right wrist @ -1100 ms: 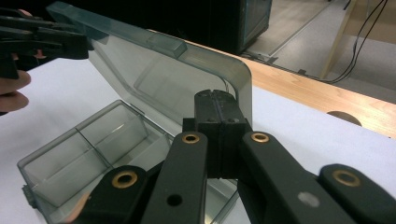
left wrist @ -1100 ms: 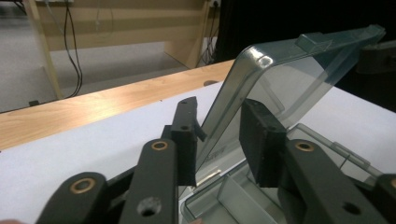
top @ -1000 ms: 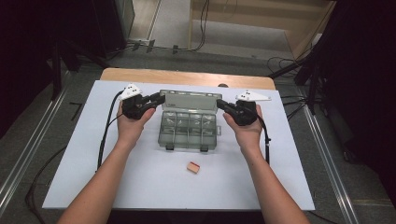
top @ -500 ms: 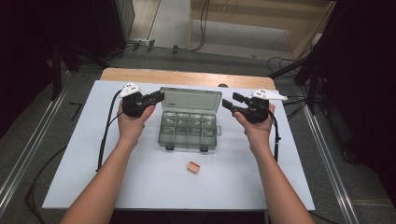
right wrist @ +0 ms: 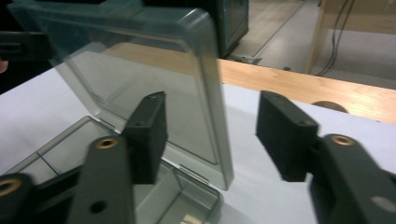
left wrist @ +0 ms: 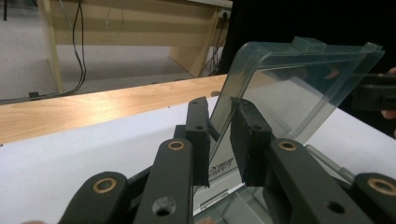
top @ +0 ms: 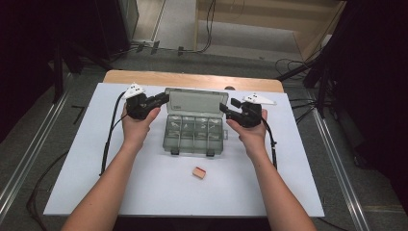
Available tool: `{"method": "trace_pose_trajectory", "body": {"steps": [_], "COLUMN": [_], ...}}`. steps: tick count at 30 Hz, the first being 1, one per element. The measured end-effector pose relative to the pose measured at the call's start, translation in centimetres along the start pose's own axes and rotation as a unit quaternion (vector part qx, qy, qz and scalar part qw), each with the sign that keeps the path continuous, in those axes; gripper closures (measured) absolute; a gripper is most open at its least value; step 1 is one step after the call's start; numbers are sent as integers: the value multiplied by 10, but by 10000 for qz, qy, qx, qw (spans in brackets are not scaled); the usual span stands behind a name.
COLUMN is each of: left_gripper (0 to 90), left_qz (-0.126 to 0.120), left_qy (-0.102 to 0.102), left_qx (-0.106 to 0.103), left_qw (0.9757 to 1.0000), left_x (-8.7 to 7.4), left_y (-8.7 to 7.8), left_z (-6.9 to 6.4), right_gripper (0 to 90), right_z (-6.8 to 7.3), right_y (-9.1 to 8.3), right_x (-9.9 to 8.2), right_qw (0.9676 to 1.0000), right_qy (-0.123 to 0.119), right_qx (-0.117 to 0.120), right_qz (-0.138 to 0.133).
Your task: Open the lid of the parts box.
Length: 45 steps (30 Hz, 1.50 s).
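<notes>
A clear grey compartment box [top: 195, 137] lies mid-table with its lid [top: 196, 100] raised nearly upright. My left gripper [top: 163, 98] is shut on the lid's left edge; in the left gripper view the pads [left wrist: 201, 140] pinch the clear lid [left wrist: 289, 93]. My right gripper [top: 226, 107] is at the lid's right edge. Its jaws have just been closing and still stand apart around the edge of the lid [right wrist: 140, 70]; the right pad [right wrist: 282, 135] is clear of it. Small parts lie in the compartments.
A small tan block [top: 199, 172] lies on the white table sheet [top: 96, 159] in front of the box. A wooden strip [top: 192, 79] runs along the table's far edge. Cables trail from both grippers down the table's sides.
My right gripper let go at the box's right side, swung out to the right with its jaws wide, then came back down to the lid's right edge. The left gripper kept its grip.
</notes>
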<state>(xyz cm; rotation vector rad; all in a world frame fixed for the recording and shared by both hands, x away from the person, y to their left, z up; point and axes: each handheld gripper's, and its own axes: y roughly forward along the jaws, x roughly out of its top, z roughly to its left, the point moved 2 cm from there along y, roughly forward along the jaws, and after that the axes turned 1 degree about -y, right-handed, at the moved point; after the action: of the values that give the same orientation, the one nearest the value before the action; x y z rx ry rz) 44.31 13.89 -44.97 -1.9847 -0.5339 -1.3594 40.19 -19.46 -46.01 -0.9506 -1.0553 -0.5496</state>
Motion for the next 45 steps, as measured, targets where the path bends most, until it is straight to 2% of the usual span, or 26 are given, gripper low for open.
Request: {"method": "trace_pose_trajectory", "body": {"steps": [2, 7, 12, 16, 19, 24, 29, 33, 36, 39, 43, 45], "left_gripper": [775, 778, 780, 778, 777, 758, 756, 768, 784, 815, 831, 836], "left_qz": [-12, -53, -46, -48, 57, 293, 563, 601, 593, 645, 658, 655], "left_qy": [-19, -90, -59, -42, -40, -104, -266, -407, -349, -239, -203, -202], "left_qx": [7, 18, 28, 51, 116, 139, 117, 119, 180, 325, 405, 445], "left_qw": [10000, 9999, 10000, 10000, 9999, 9994, 9980, 9973, 9975, 9971, 9968, 9967], "left_x": [1, 0, 1, 0, -2, -11, -24, -28, -28, -28, -29, -30], "left_y": [1, 3, 3, 5, 7, 15, 25, 29, 30, 30, 30, 31], "left_z": [0, 1, 2, 2, 3, 8, 14, 18, 17, 16, 16, 15], "right_gripper": [541, 691, 782, 818, 827, 830, 832, 832, 831, 828, 805, 791], "right_z": [1, -1, -1, -3, -2, -5, -10, -14, -16, -18, -18, -19], "right_y": [2, 1, 6, 9, 10, 12, 16, 20, 23, 25, 26, 28], "right_x": [-1, -1, -3, -4, -2, 0, 3, 4, 5, 4, 2, -1], "right_qw": [10000, 9995, 9993, 9990, 9988, 9989, 9989, 9988, 9985, 9985, 9980, 9975], "right_qy": [22, 291, 249, 287, 211, 211, 192, 297, 406, 429, 569, 608], "right_qx": [-42, -31, -276, -353, -427, -399, -372, -332, -285, -259, -225, -237], "right_qz": [10, -146, 4, 43, 96, 159, 201, 218, 243, 203, 167, 262]}}
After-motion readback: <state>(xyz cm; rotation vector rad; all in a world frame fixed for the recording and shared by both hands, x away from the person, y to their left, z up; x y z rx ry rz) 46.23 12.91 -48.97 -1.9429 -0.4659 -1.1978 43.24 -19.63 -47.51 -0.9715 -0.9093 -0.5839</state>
